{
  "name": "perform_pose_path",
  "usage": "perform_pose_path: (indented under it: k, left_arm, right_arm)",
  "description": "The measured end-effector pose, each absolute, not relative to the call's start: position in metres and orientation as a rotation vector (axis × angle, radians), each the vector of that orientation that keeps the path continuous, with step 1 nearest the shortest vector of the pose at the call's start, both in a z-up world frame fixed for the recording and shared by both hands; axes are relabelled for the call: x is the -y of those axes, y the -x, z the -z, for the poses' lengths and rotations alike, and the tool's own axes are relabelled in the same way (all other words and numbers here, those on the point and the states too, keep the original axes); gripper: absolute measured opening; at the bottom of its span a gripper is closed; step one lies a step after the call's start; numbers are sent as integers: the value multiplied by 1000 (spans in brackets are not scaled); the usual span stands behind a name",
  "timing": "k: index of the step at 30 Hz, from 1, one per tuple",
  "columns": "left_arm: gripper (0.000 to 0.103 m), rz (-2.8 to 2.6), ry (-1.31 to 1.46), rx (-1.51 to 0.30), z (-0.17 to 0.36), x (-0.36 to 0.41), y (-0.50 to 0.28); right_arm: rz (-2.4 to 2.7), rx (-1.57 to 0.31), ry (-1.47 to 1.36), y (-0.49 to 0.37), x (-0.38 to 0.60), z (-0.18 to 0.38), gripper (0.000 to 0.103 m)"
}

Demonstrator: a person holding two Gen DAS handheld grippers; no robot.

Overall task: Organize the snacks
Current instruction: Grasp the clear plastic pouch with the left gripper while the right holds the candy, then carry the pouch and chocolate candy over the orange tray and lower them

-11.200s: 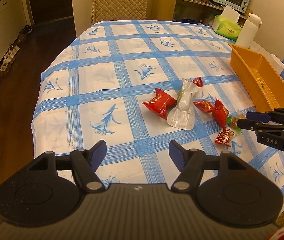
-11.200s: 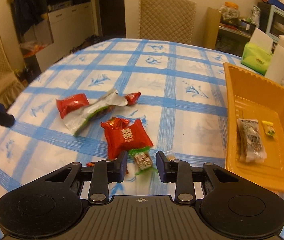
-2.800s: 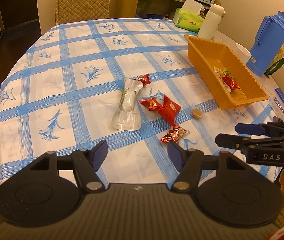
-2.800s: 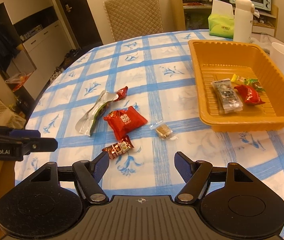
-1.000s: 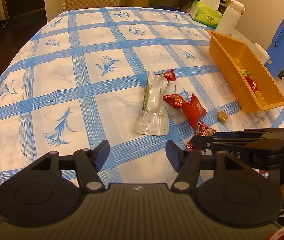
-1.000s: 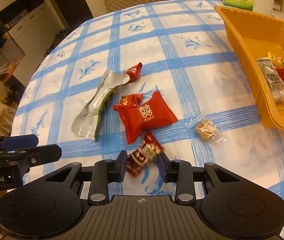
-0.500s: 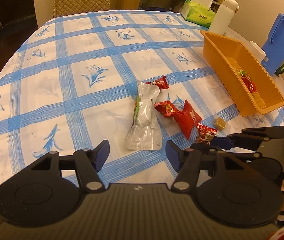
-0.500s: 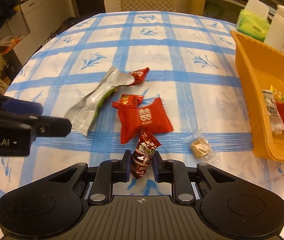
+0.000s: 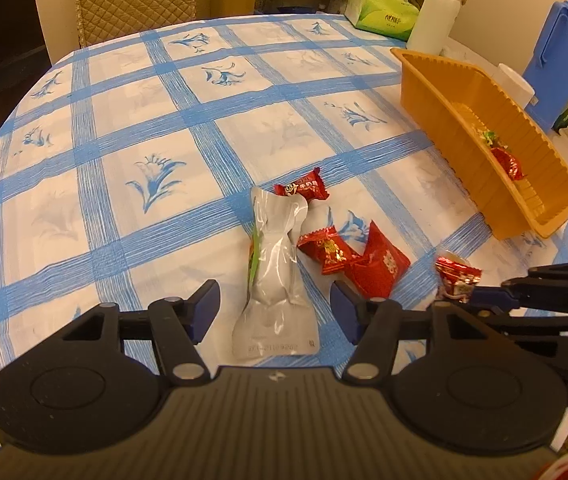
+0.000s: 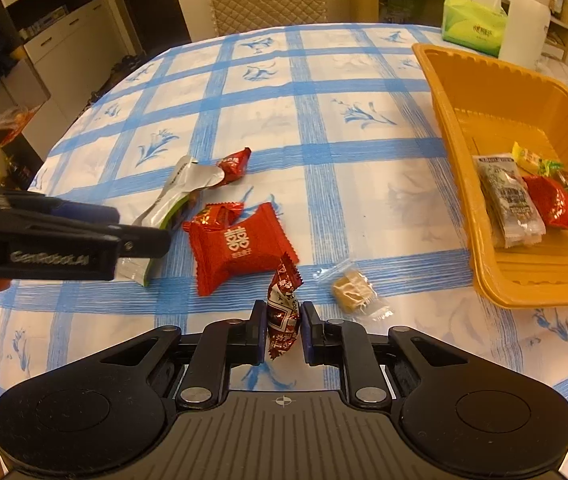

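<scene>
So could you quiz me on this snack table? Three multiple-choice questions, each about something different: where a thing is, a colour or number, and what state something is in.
1. Where does the small tan candy in clear wrap lie?
A. in the orange tray
B. on the tablecloth, between the big red packet and the tray
C. under the silver pouch

2. What colour is the tissue box at the far side of the table?
A. green
B. pink
C. black

3. What is the right tool doing?
A. standing wide open over nothing
B. resting inside the tray
C. closed on a small red candy

Answers: 1 B, it sits on the cloth between the big red packet and the orange tray. 2 A, its sides are bright green. 3 C, its jaws have just been closing and now pinch the small red candy between the pads.
</scene>
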State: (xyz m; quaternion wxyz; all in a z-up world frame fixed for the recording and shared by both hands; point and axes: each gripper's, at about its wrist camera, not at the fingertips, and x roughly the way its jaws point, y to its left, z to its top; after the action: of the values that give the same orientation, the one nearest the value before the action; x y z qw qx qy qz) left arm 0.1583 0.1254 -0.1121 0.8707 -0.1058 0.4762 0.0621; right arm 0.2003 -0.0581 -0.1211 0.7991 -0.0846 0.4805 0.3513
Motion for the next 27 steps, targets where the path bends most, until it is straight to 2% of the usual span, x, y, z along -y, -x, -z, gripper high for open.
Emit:
perform_pose_path:
  k: [3,10,13,27]
  left_arm:
    - [57,-136,217,-1006,118,-128,-166]
    - [45,-145,201,-1014,128,-128,-176]
    - [30,-143,211,-1011,127,-129,-172]
    - [30,-217,322,-1052,123,-125,-99]
  right_arm:
    - [-754,-1039,168,-202,61,122,18]
    - [-769,-1054,130,-207,67,124,18]
    - [-786,-1054,119,-208,68,123,18]
    - [-979,-1132,160,-199,66,122,18]
